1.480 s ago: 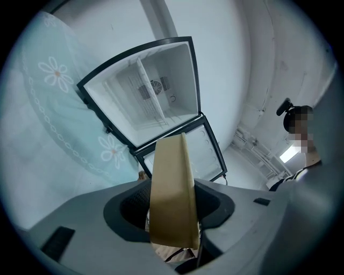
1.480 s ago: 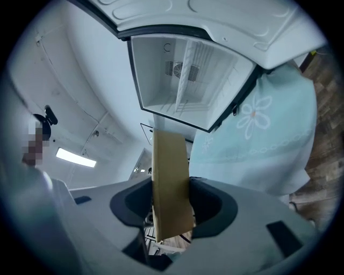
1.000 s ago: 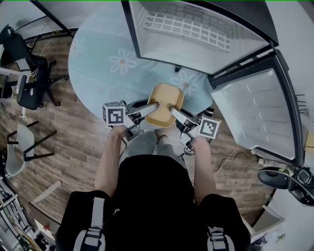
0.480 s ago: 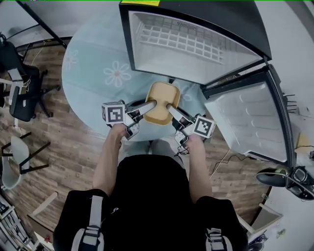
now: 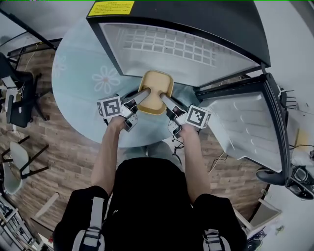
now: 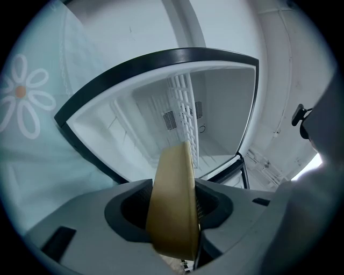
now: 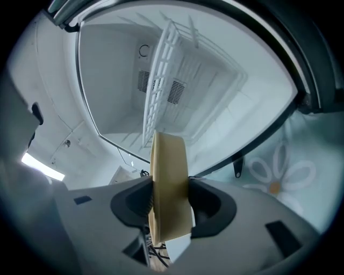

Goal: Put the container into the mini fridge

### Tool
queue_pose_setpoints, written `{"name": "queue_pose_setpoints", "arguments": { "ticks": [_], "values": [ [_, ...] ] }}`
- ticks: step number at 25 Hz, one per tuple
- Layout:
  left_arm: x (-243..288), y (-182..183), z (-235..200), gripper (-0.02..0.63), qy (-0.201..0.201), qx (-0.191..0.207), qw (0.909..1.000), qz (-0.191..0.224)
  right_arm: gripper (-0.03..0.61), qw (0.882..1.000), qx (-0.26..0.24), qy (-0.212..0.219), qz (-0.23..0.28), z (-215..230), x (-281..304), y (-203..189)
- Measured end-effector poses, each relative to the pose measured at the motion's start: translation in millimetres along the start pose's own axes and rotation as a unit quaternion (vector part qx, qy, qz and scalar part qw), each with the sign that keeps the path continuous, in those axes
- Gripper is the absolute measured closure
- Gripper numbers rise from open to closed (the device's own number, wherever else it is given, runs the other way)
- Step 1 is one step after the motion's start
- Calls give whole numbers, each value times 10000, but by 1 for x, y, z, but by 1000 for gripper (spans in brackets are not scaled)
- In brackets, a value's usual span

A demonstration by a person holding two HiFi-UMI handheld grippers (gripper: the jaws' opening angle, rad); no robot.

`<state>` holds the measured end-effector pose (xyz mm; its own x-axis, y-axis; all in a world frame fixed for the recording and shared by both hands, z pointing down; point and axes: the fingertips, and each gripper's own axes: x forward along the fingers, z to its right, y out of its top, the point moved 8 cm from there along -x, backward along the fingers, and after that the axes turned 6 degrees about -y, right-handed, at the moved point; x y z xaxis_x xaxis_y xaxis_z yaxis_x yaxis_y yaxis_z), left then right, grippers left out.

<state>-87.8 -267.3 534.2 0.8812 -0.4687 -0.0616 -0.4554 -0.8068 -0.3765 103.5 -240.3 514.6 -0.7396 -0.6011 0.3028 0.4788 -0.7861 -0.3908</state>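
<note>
Holding the container, right gripper clamped and left gripper jaws closing on it, you face the mini fridge just ahead.

The tan, rounded-rectangular container hangs level at the threshold of the black mini fridge, whose door stands swung wide open to the right and whose white interior holds 1 white wire shelf.
</note>
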Motion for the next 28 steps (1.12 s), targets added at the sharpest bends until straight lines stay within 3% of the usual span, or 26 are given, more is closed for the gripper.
{"name": "queue_pose_setpoints", "arguments": {
  "ticks": [19, 28],
  "values": [
    [45, 36, -56, 428, 473, -304, 9972, 484, 405, 9985, 458, -275, 126, 49, 43, 41],
    [66, 60, -69, 426, 721, -109, 9945, 751, 407, 9948, 823, -249, 550, 61, 61, 60]
  ]
}}
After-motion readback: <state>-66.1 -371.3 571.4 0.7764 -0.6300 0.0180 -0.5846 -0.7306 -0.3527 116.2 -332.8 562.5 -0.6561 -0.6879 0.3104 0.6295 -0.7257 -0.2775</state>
